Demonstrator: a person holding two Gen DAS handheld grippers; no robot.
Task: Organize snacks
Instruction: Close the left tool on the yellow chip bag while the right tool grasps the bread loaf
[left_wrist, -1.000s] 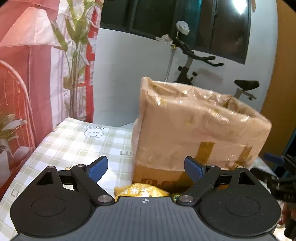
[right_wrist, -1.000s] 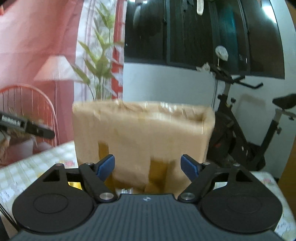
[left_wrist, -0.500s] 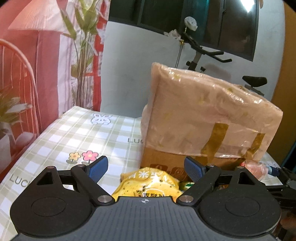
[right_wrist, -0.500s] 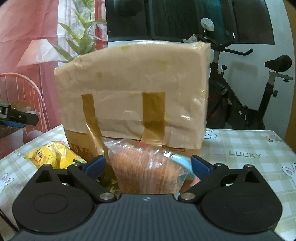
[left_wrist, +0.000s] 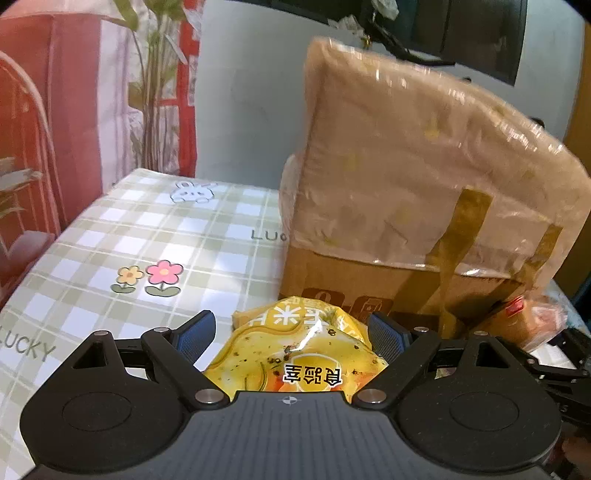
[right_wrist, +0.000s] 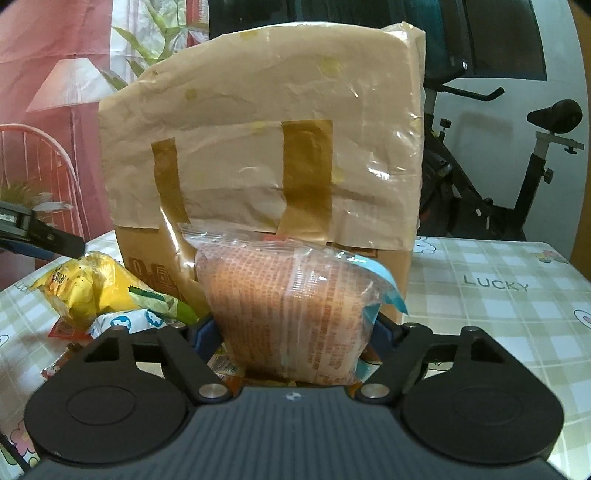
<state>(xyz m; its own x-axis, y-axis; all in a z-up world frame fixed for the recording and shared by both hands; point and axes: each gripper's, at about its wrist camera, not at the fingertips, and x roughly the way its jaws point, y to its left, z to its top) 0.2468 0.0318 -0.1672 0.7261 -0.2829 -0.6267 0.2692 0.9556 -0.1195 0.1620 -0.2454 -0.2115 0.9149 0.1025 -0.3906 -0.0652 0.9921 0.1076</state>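
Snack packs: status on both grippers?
Left gripper open, fingers astride the yellow pack, no contact visible. Right gripper straddling the orange pack, grip unclear. Taped box stands right behind; loose packets alongside.

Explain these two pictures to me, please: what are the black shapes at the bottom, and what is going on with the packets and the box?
There is no robot here. A person holds a hand tool in each hand, each with two blue-tipped fingers and a camera looking forward along them. The black shapes are the tools' own bodies.

One picture is from the left tool. Its left gripper is open around a puffy yellow snack bag; the fingers do not clearly press it.

The other is from the right tool. Its right gripper sits around a clear packet of orange-brown crackers; whether it squeezes is hidden.

Both face a tall cardboard box wrapped in tan plastic and brown tape, standing on a green checked tablecloth. More small snack packets lie beside the box.
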